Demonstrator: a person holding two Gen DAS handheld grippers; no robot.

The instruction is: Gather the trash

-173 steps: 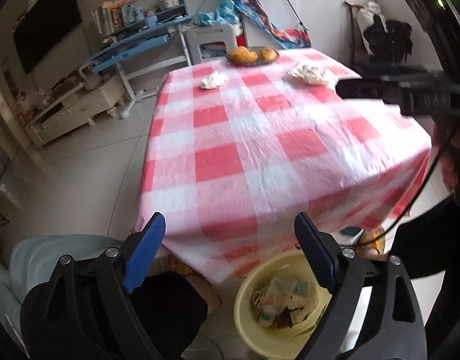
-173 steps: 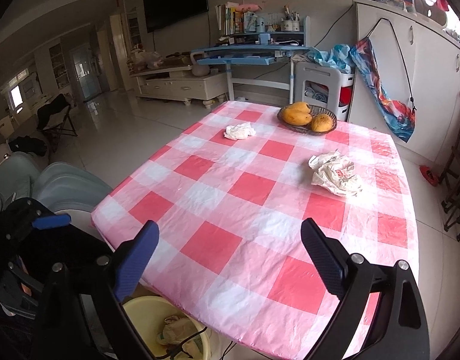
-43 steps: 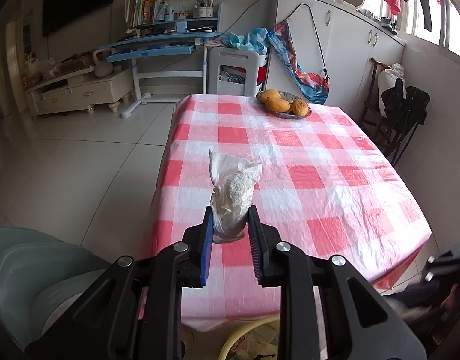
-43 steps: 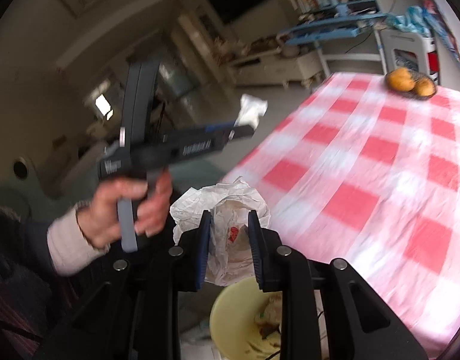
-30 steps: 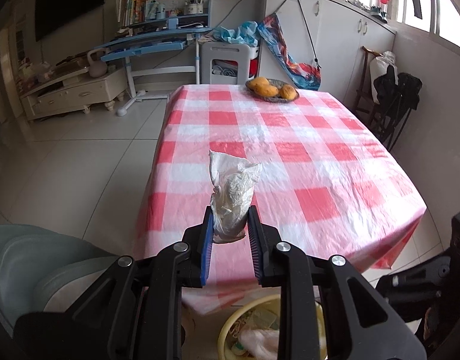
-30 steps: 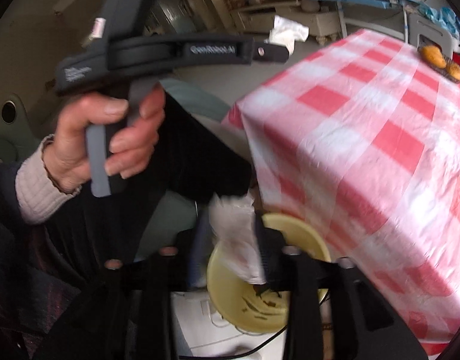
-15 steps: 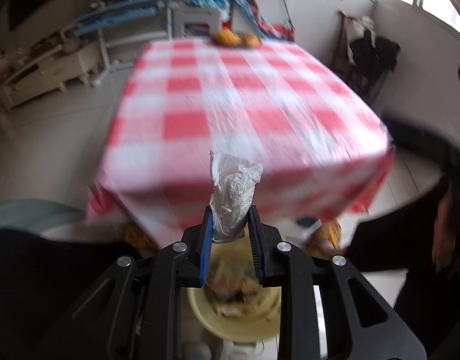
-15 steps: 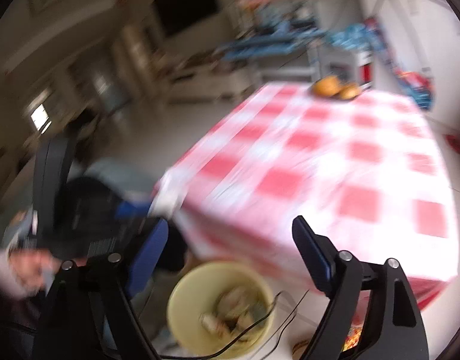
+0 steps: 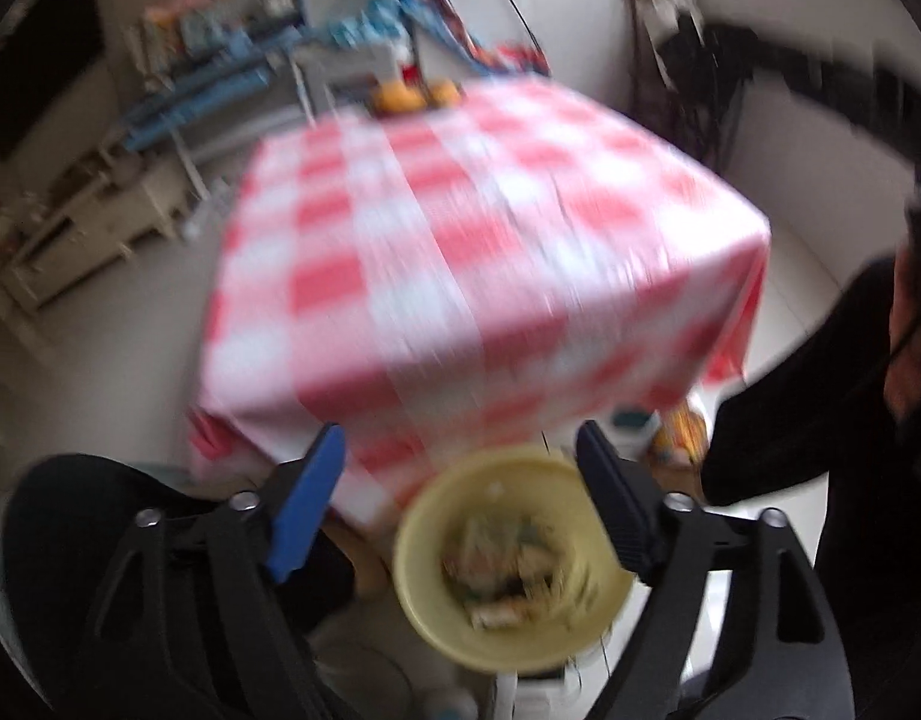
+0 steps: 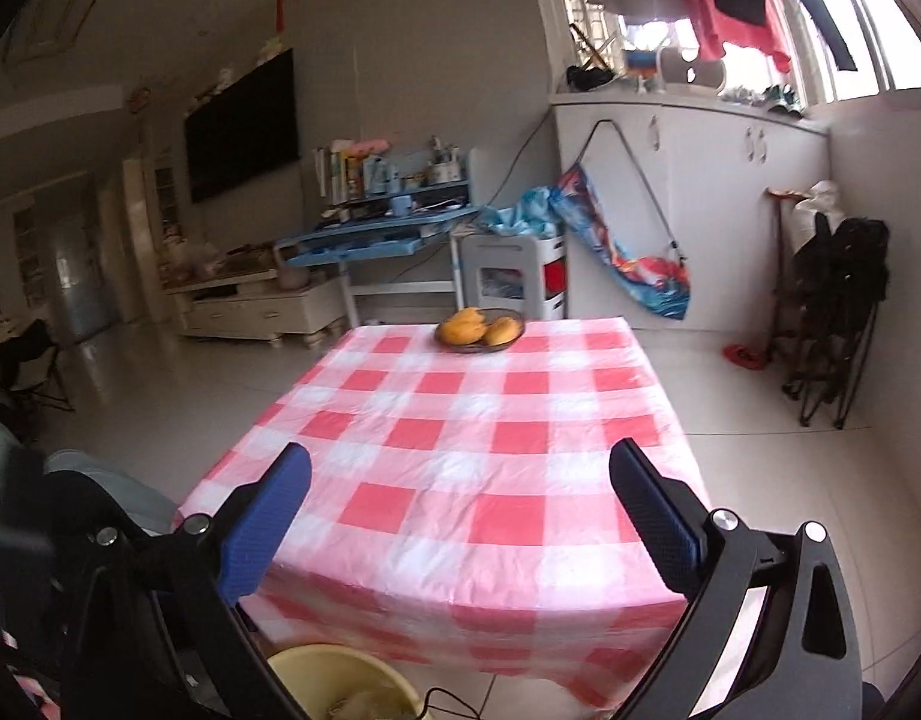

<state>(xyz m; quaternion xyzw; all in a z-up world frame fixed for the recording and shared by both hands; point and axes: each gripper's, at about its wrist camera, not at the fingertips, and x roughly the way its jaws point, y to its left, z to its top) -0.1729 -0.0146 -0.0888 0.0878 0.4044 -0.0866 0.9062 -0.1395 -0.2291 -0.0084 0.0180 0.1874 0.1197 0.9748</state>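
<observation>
Both claws have just been opening. The left claw (image 9: 460,498) is spread wide and empty over the yellow bin (image 9: 508,564) at six o'clock, where trash (image 9: 508,564) is seen. The right claw (image 10: 460,528) is wide, empty. The table (image 10: 472,480) appears cleared; the drop seems done, so only withdrawal is judged needed.

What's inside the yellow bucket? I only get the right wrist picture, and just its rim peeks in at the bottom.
Observer: The left wrist view looks down into the bucket. A heap of crumpled trash lies inside, too blurred to tell apart.
Child: Are the left tongs holding any?
Observer: No. The left tongs have just been opening and stand wide, with nothing between them.
Child: Is anyone near?
Observer: A person in dark clothes shows at the right edge of that view, beside the table.
</observation>
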